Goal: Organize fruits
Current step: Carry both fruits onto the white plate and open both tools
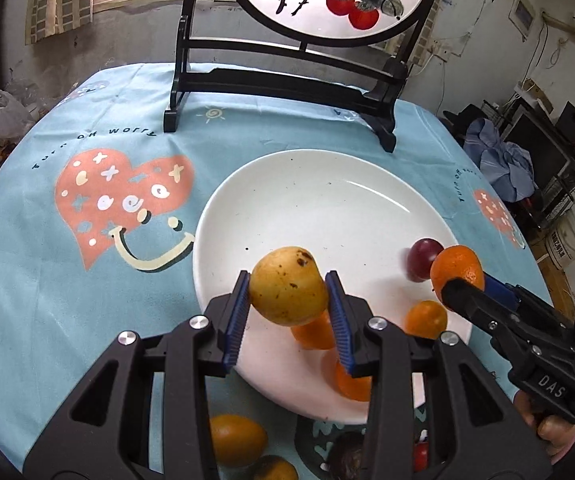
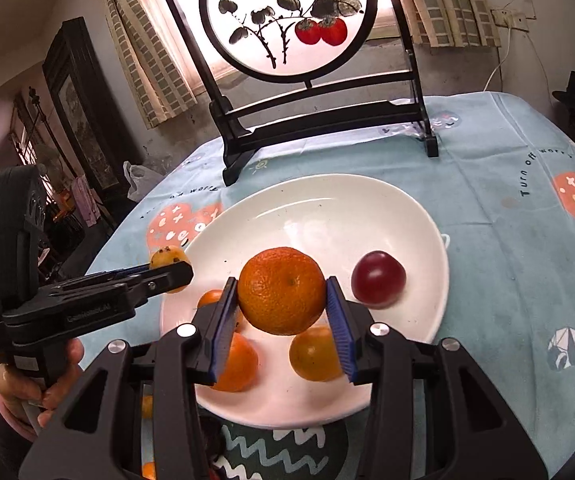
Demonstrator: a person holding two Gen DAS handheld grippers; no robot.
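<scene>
Carrying fruit to the white plate [image 1: 247,200]: the left tool [image 1: 289,292] is clamped on a spotted yellow fruit [image 1: 287,292] above the plate's 7 o'clock rim, the right tool [image 2: 281,292] on an orange [image 2: 281,290] over its middle. Next, I judge, lower and release clear of the plum [image 2: 378,278] at 3 o'clock. The bench cloth [image 2: 507,240] reads "Turn off worry".

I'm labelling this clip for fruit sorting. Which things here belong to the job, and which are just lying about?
Job: left claw holding yellow fruit; right claw holding orange; plate; plum.

Lying about: painted screen; tablecloth; plastic bag.
</scene>
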